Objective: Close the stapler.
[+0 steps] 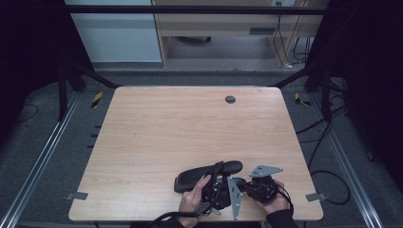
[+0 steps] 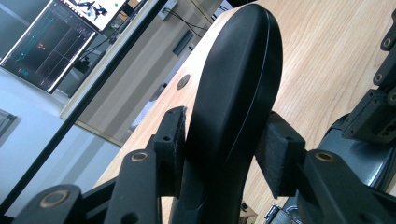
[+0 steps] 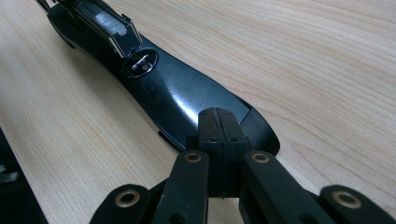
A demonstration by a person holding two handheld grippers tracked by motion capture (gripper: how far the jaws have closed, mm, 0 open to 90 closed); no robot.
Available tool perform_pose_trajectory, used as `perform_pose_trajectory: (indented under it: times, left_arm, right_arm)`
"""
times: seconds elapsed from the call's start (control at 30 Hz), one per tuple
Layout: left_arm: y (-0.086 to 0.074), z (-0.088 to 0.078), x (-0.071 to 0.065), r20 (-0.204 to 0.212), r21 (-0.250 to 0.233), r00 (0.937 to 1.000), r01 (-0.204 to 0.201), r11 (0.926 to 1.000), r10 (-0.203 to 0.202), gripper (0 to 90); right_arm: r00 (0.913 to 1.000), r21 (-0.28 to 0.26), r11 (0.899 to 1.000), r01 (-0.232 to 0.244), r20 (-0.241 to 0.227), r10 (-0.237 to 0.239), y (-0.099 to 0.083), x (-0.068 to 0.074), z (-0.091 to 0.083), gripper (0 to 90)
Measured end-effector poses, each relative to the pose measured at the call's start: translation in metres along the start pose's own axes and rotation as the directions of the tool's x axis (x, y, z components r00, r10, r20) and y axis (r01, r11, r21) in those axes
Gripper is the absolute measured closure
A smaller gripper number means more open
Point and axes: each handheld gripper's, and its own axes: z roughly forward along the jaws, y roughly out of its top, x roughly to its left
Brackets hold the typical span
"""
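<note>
- Left hand-held gripper [image 2: 224,154] pinches the long black plastic stapler-like tool [image 2: 233,93] across its body, pads on both flanks, probably to steady it.
- Right hand-held gripper [image 3: 218,123], jaws pressed together and empty, rests at the tool's rounded end.
- Tool lies on the light wood desk [image 1: 190,128], directly ahead of both.

The high view is evenly but dimly lit from above: the desk [image 1: 190,133] is bright at the centre, while both side margins fall into near black. It is soft and low in detail. In the right gripper view, a white glare streak lies on the glossy black case [image 3: 187,100], and the far wood grain blurs. In the left gripper view, the nearest black parts are out of focus.
</note>
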Motion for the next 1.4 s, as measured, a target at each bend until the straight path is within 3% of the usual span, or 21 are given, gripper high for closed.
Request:
perform_pose_trajectory:
  times: [0.6,1.2,1.4]
  left_arm:
    - [-0.001,0.006,-0.016,-0.004,0.012,0.998,-0.063,0.9979,0.063,54.6]
    - [-0.002,0.008,-0.027,0.013,0.029,0.9934,-0.114,0.993,0.114,53.6]
    - [-0.003,0.008,-0.031,0.016,0.04,0.989,-0.148,0.9883,0.147,53.2]
  right_arm:
    - [1.0,0.007,1.0,-0.004,-0.002,0.004,0.0,0.0,-0.002,90.0]
    - [0.9983,-0.049,0.998,-0.043,0.038,0.045,-0.002,-0.011,-0.015,90.0]
    - [0.9975,-0.061,0.997,-0.046,0.05,0.049,-0.002,-0.013,-0.016,90.0]
